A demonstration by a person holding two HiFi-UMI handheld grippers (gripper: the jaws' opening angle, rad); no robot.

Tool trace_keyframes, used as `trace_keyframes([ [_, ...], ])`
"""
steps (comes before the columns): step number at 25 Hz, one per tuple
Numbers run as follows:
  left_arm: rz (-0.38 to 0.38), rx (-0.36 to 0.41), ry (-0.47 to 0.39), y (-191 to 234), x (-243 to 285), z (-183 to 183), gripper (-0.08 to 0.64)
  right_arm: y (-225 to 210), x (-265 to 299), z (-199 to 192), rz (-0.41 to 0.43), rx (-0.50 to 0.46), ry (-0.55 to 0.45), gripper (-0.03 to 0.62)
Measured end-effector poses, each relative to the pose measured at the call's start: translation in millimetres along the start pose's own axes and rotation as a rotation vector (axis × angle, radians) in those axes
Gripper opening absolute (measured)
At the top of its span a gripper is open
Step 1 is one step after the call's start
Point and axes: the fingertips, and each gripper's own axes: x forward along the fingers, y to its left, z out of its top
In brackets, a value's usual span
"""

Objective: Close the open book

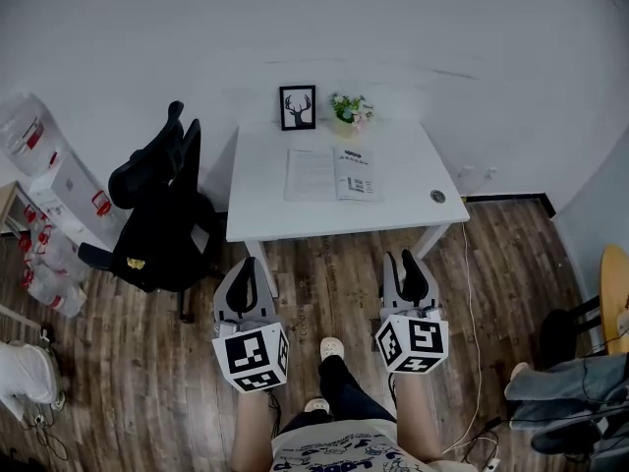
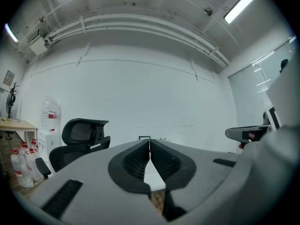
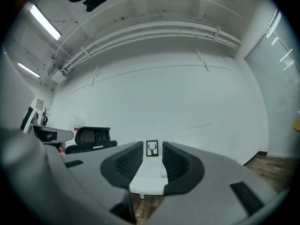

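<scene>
The left gripper (image 1: 243,266) has its jaws closed tip to tip with nothing held. The right gripper (image 1: 405,260) has its jaws partly apart and empty; through the gap its own view shows the table (image 3: 149,182) and the frame (image 3: 152,148) far off. Both grippers point level at the table (image 1: 263,200) from the near side, over the wood floor (image 1: 324,293), well apart from it. The book (image 1: 332,173) lies open and flat at the table's middle, nearer the far edge. Beyond it, the frame (image 1: 298,107) stands against the wall, with a plant (image 1: 349,109) just to its right. A small round thing (image 1: 437,196) lies near the table's right edge. A black chair (image 1: 157,209) stands left of the table.
</scene>
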Motion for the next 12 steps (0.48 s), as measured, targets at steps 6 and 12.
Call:
trace_keyframes([
  [6, 0.016, 0.006, 0.005, 0, 48, -2, 0.028, -13, 49, -5, 0.018, 0.013, 0.004, 0.120],
  [12, 0.033, 0.013, 0.003, -4, 106, 4, 0.028, -34, 111, -1, 0.034, 0.020, 0.002, 0.120],
])
